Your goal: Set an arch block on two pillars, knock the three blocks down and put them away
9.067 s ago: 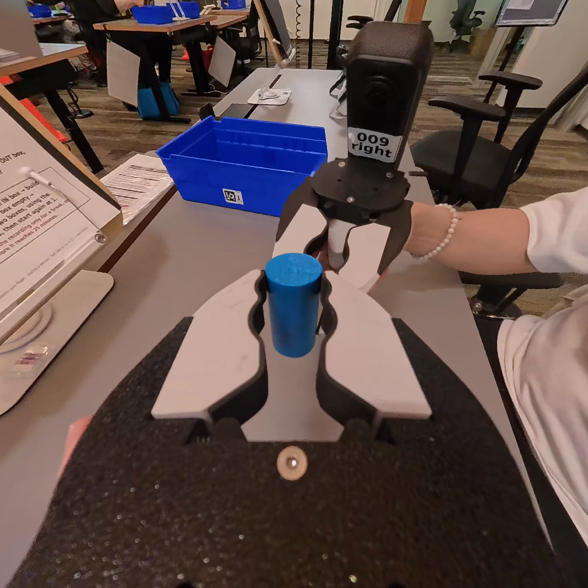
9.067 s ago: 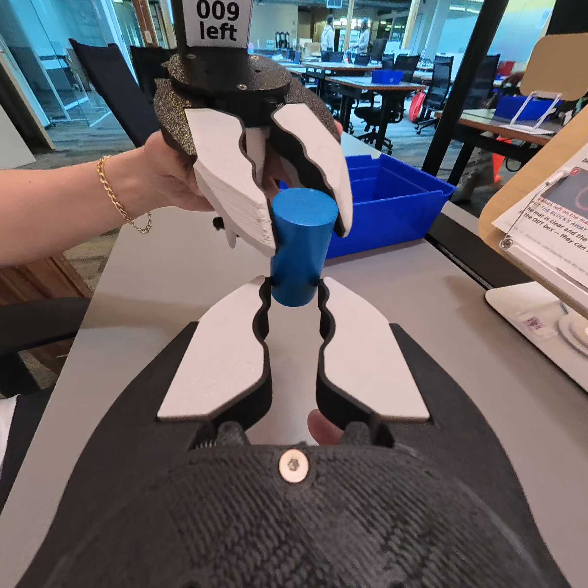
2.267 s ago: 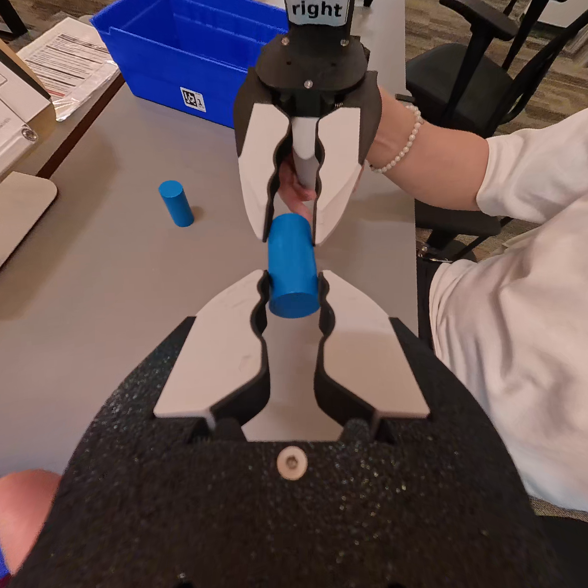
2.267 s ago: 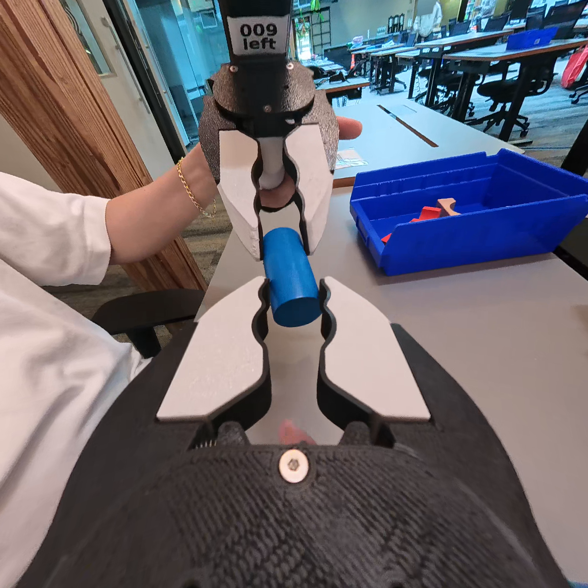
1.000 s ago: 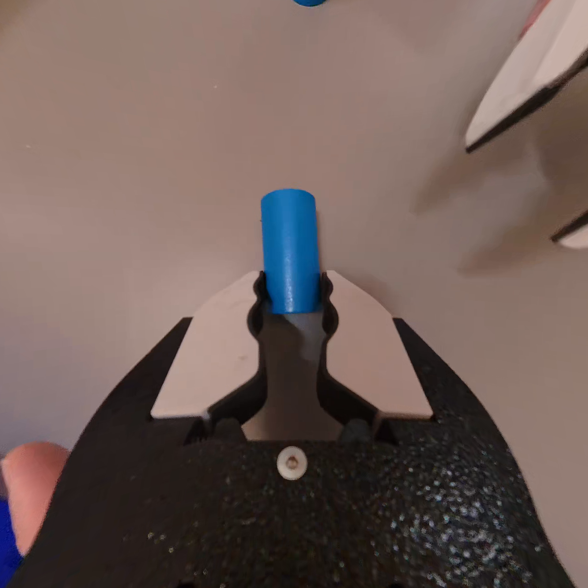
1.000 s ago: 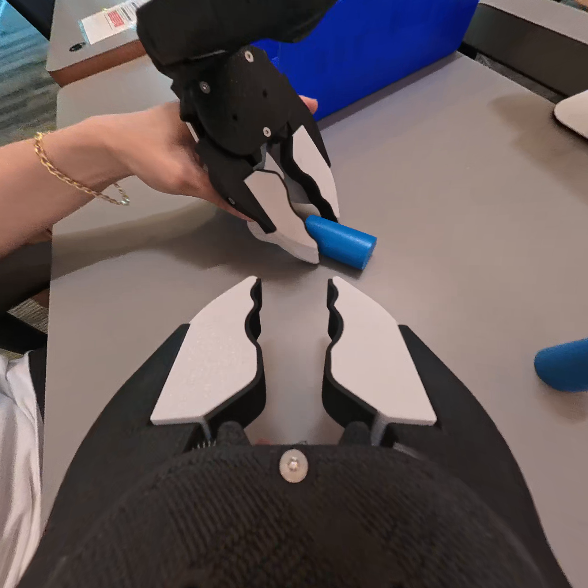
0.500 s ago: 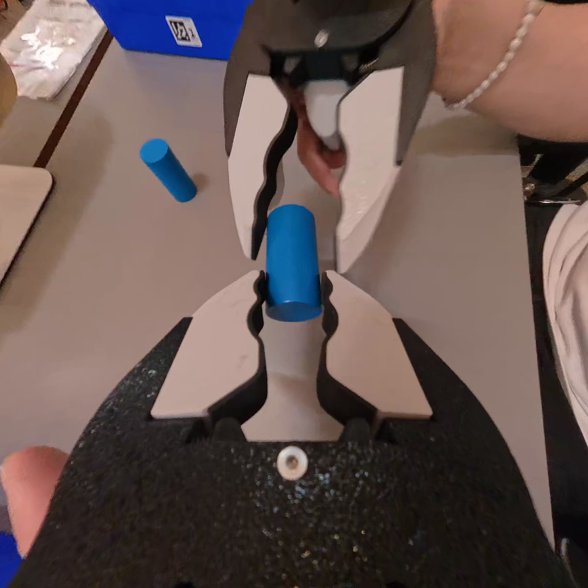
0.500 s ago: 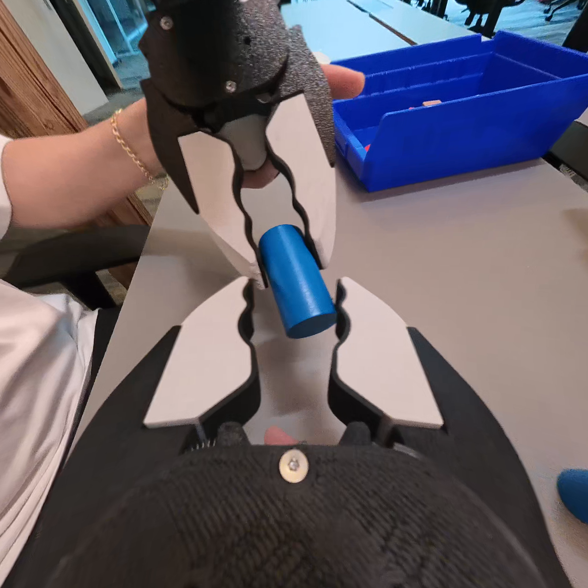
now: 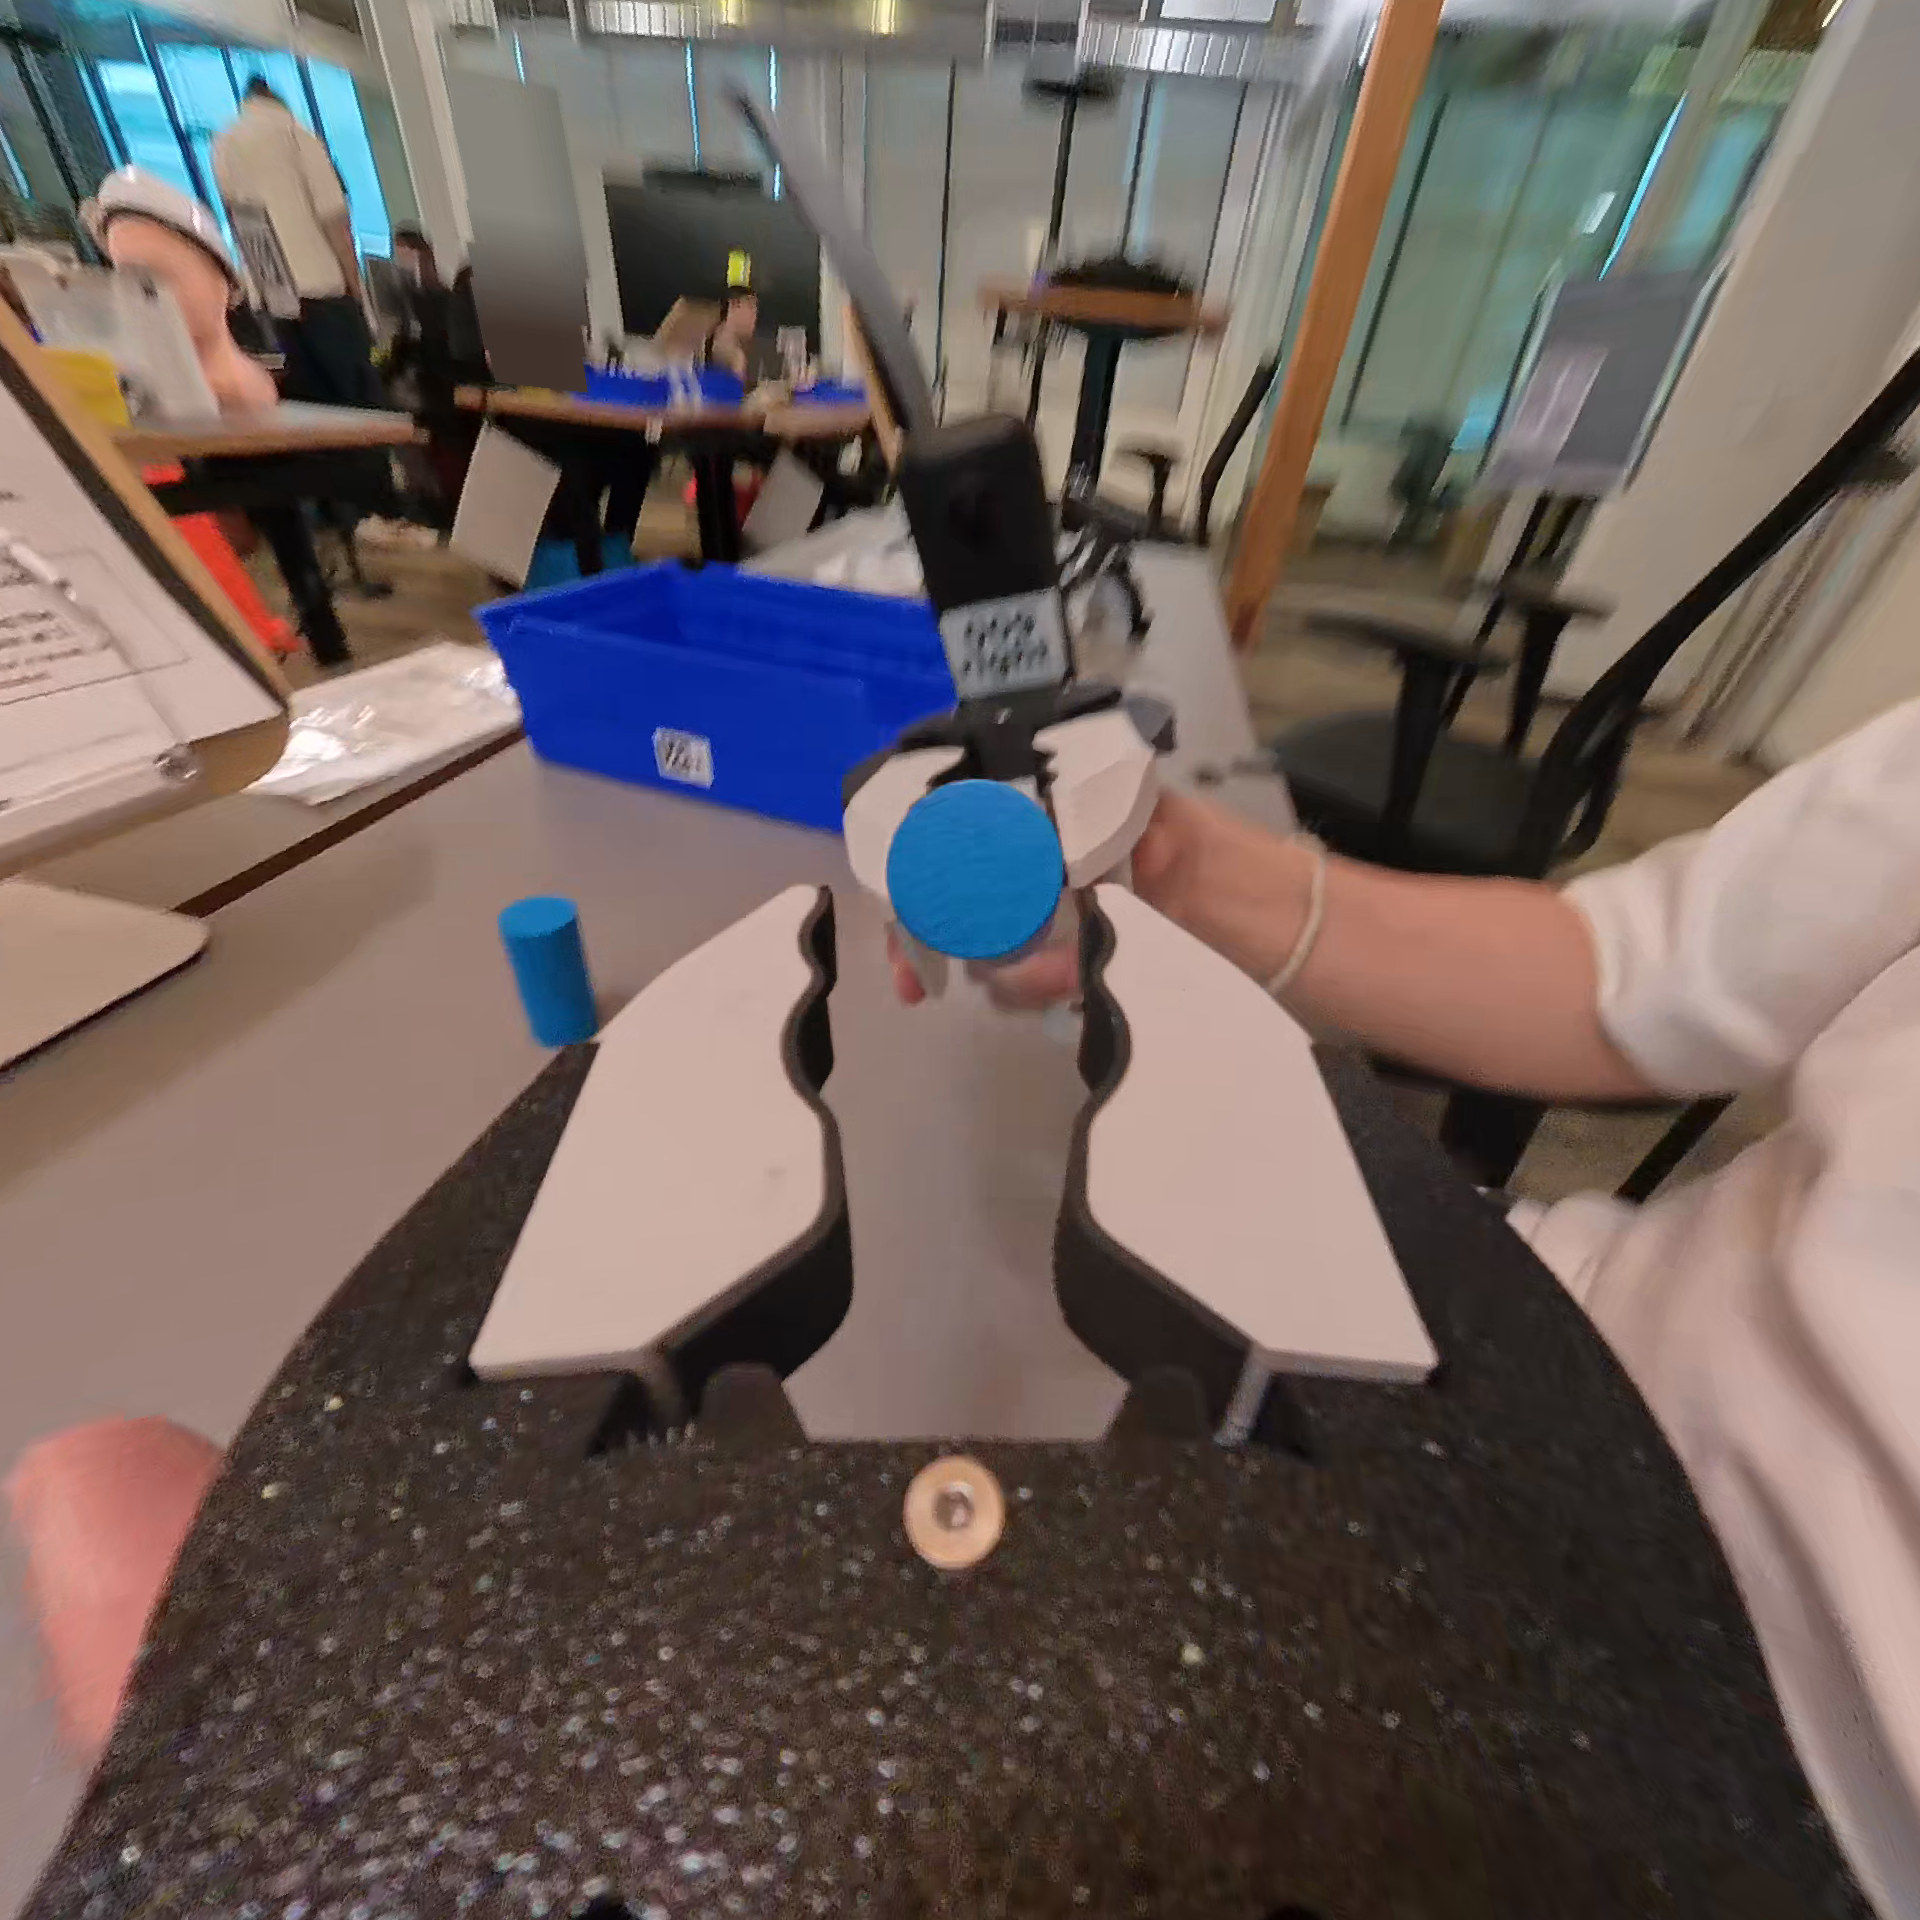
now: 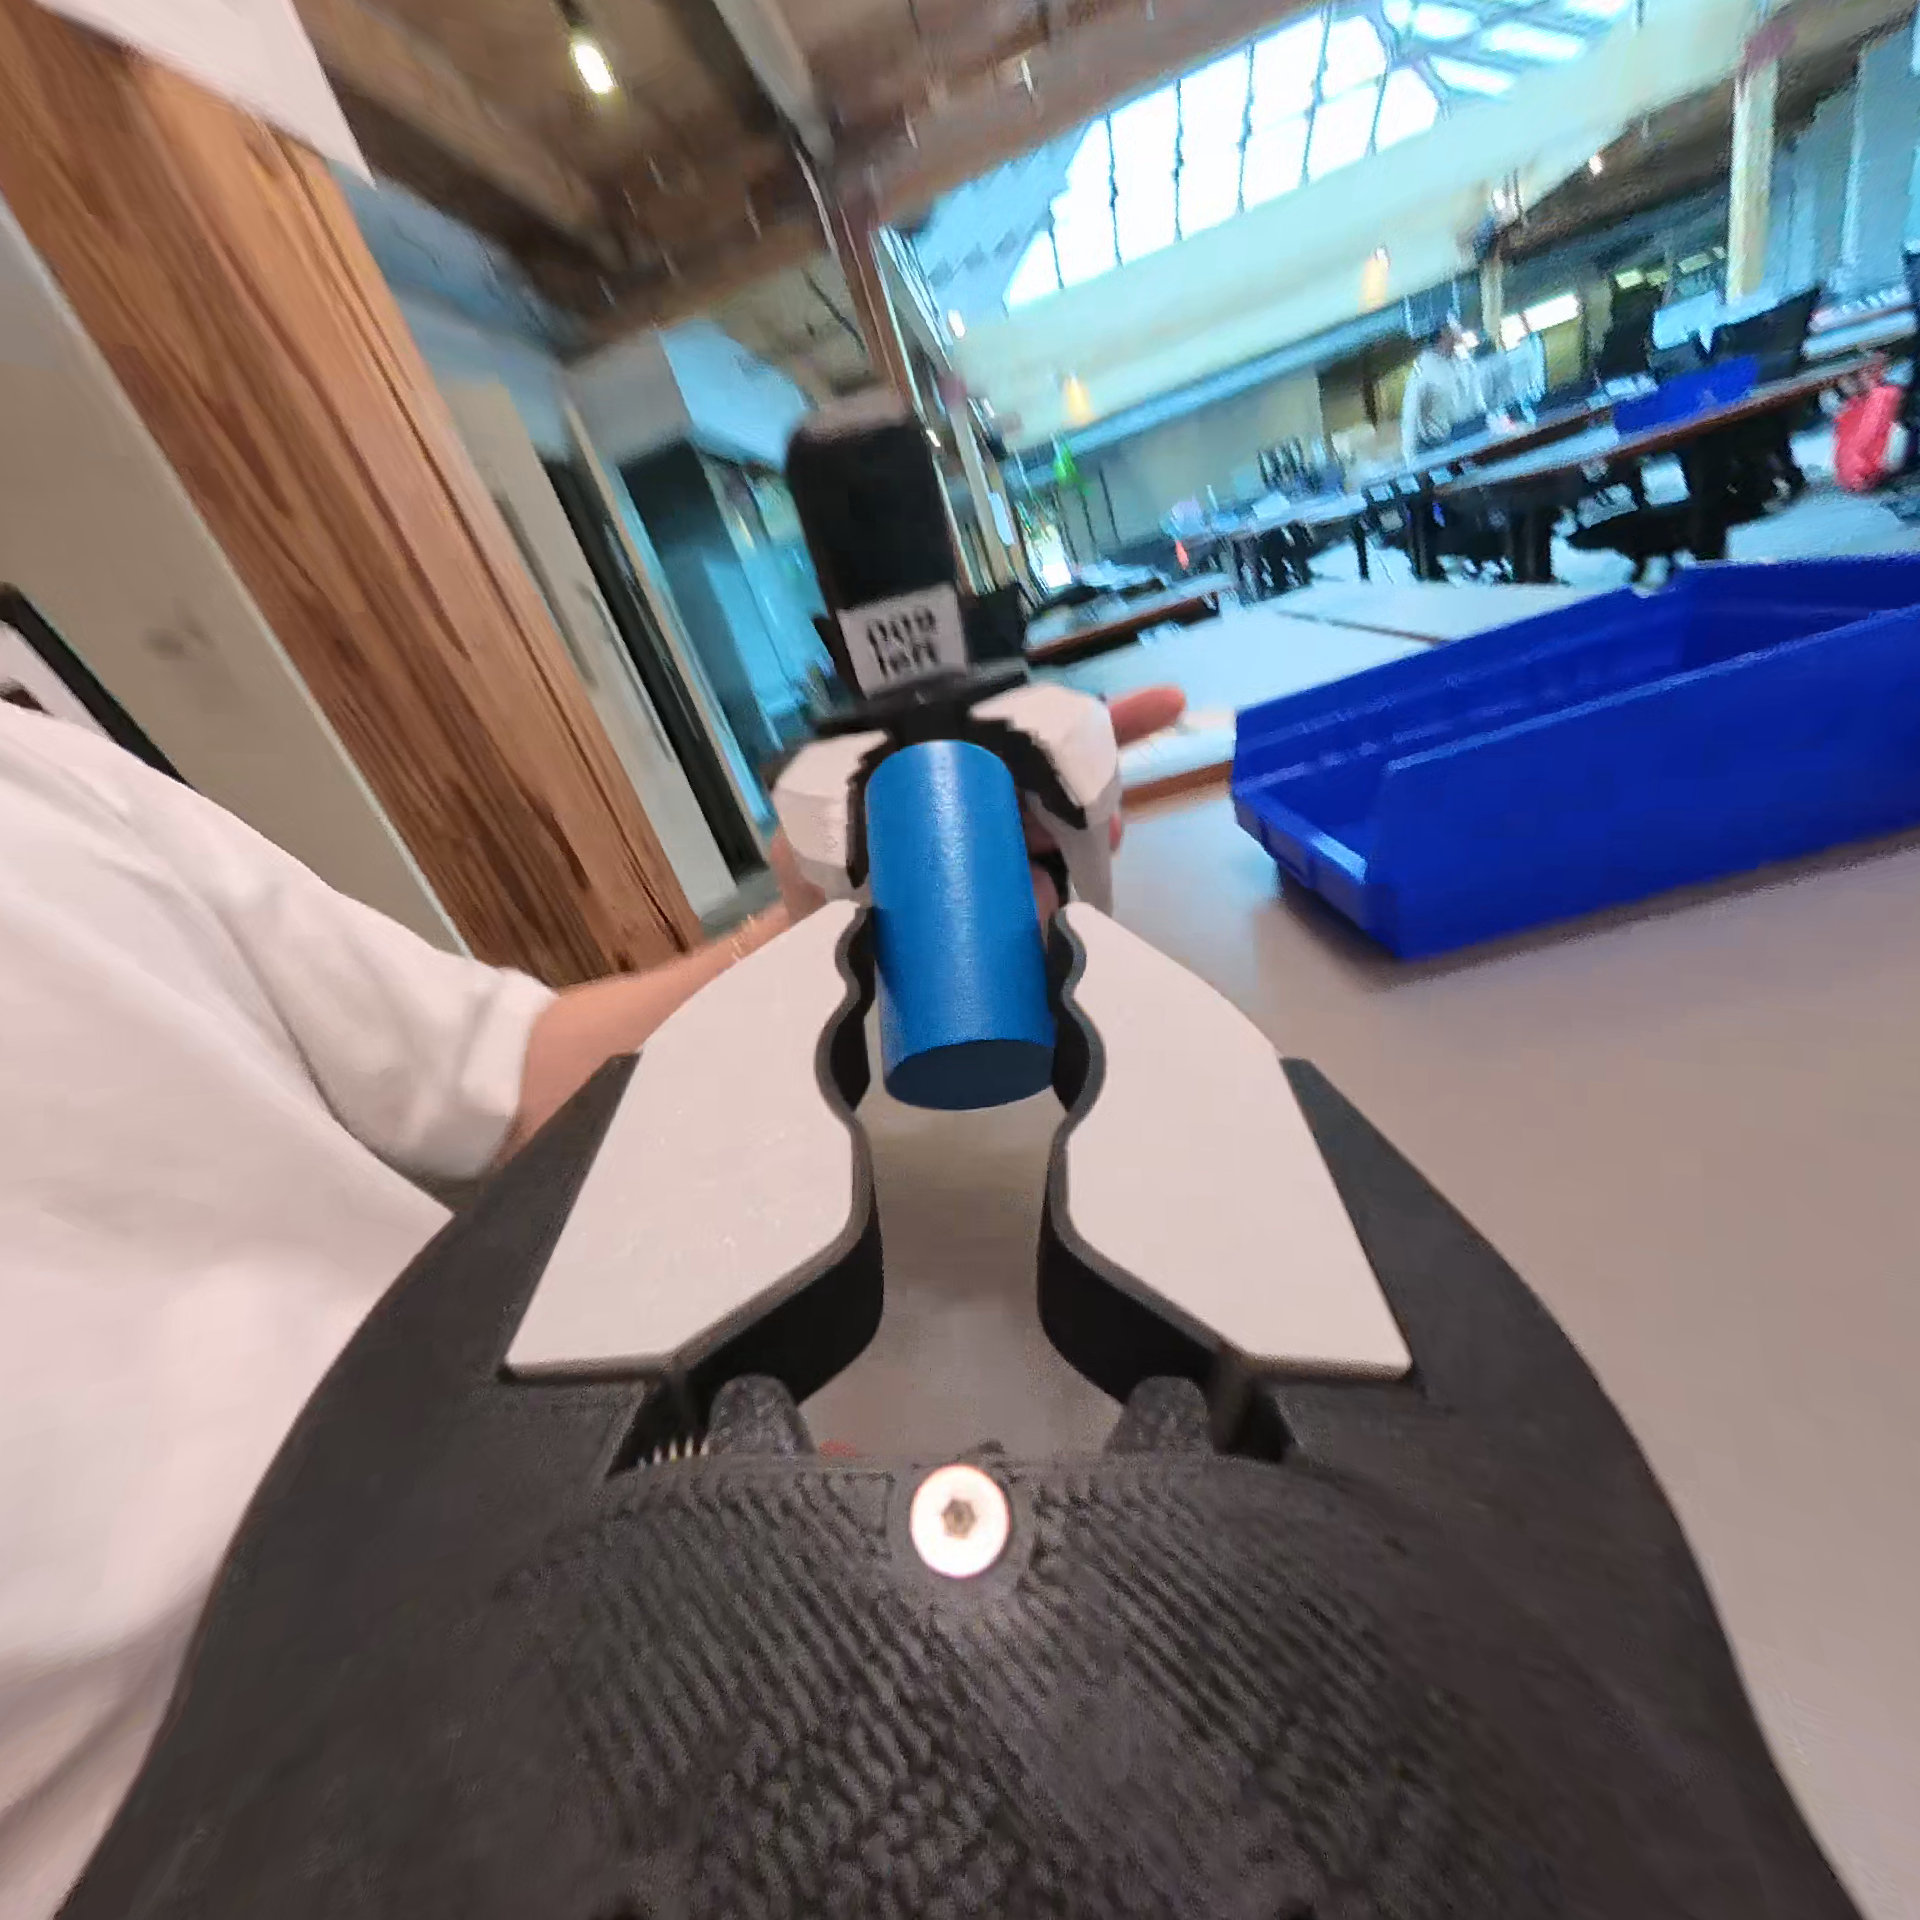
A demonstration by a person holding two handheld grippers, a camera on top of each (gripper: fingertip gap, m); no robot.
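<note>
A blue cylinder (image 9: 975, 871) is held level in the air between the two grippers. In the left wrist view its round end faces me. My right gripper (image 10: 956, 920) is shut on the near end of the cylinder (image 10: 951, 935). It also shows in the left wrist view (image 9: 992, 805), its fingers wrapped around the cylinder. My left gripper (image 9: 956, 906) is open, with its tips on either side of the cylinder's end and a gap on both sides. In the right wrist view the left gripper (image 10: 951, 774) shows with its fingers spread. A second blue cylinder (image 9: 548, 971) stands upright on the grey table (image 9: 312, 1101) to the left.
A blue bin (image 9: 727, 675) sits behind on the table; the right wrist view shows a blue bin (image 10: 1558, 748) at the right. A document stand (image 9: 104, 644) and its pale base (image 9: 73, 966) are at the left. An office chair (image 9: 1455, 748) is right; a wooden column (image 10: 312, 468) is left. My left and right fingertips are right by each other.
The left jaws have opened and let go of the cylinder, and the right jaws have shut on it. Both grippers have tilted up from facing the table to level.
</note>
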